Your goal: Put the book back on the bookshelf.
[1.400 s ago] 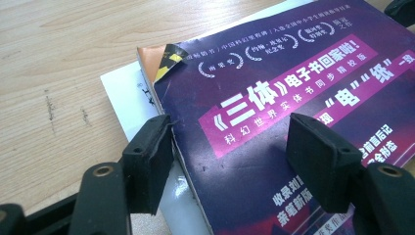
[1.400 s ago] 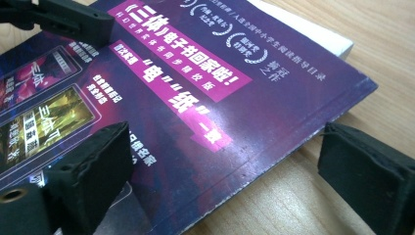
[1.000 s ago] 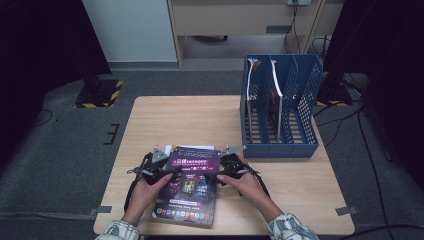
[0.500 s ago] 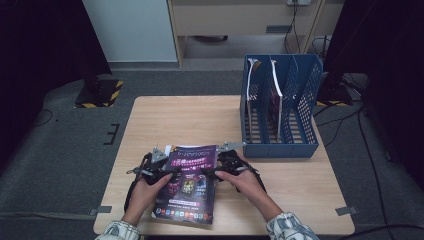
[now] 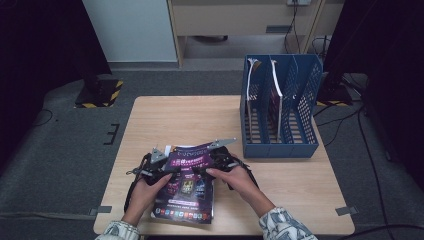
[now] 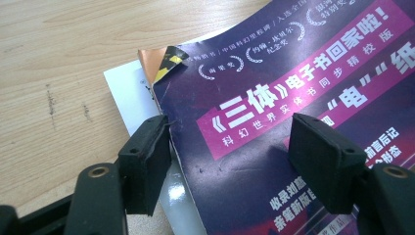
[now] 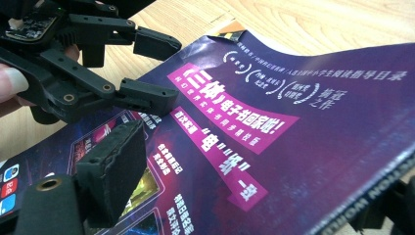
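A purple magazine (image 5: 187,192) with white print lies at the table's near edge, its top right side lifted and curved. My left gripper (image 5: 167,167) is open at the upper left corner: one jaw stands off the edge, the other rests over the cover (image 6: 293,73). My right gripper (image 5: 212,162) is open at the upper right. Its jaws have just been closing. One pad (image 7: 112,166) hangs over the cover (image 7: 293,137), and the other jaw sits beyond the raised right edge, so the edge is between them. The left gripper (image 7: 151,68) is visible in the right gripper view.
A blue mesh file holder (image 5: 280,145) with several slots stands at the table's right rear, with a few papers (image 5: 277,95) upright in it. A white sheet (image 6: 132,93) and an orange corner (image 6: 147,56) stick out under the magazine. Bare wood (image 5: 165,120) lies behind.
My right gripper has shifted a little left and up at the magazine's top right, and that edge of the magazine has risen. The left gripper has stayed put.
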